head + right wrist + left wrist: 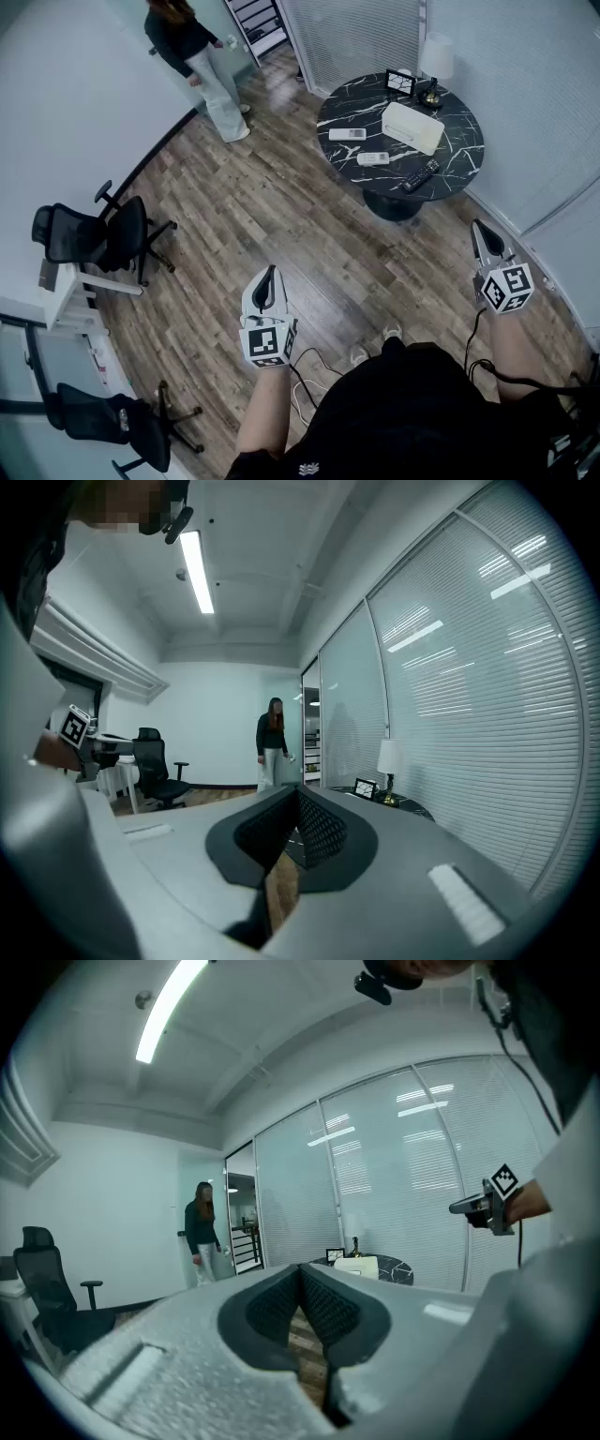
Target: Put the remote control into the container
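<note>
The round table stands well ahead of both grippers, so you likely need to walk up first. On it, the white container sits beyond the remotes. Your left gripper and right gripper are pressed together and empty, with nothing yet to grasp. The black remote lies nearest your right gripper. A white remote and a second white remote lie farther left.

Bare wood floor lies open up to the round table. Office chairs line the left wall, and a person stands beyond.
</note>
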### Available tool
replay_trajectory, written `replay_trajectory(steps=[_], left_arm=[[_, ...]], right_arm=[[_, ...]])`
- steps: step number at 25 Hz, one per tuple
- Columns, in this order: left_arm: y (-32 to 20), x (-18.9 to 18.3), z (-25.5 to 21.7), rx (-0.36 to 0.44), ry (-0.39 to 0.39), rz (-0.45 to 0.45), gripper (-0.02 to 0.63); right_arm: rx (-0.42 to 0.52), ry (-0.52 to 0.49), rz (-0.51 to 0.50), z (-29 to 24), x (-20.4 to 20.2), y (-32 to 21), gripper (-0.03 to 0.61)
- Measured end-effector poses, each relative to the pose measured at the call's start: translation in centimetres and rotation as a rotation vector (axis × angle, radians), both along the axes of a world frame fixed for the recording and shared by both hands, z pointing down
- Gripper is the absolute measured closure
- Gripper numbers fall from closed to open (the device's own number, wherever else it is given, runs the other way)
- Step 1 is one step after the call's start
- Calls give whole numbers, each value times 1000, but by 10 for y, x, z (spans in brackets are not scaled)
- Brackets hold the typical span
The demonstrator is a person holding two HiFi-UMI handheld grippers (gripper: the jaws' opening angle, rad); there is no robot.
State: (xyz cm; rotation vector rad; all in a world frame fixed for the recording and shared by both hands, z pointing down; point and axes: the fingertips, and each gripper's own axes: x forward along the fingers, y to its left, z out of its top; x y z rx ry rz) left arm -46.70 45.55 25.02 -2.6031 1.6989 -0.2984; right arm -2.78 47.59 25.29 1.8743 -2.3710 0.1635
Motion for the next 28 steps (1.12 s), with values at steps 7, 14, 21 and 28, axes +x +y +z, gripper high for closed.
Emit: replay_trajectory(steps=[7, 14, 21, 28], left_arm=[[-7, 0, -4, 14, -51, -16, 612], [-17, 8, -6, -1, -37, -61, 612], [-37, 36, 17, -23, -50, -74, 612], [-91, 48, 13, 13, -50, -11, 613]], right_arm=[[6, -14, -17, 3, -5, -22, 578], [-13, -23, -63, 14, 1, -45, 578], [-25, -21, -105, 42, 20, -64, 577], [-18, -35, -100, 38, 24, -110, 577]])
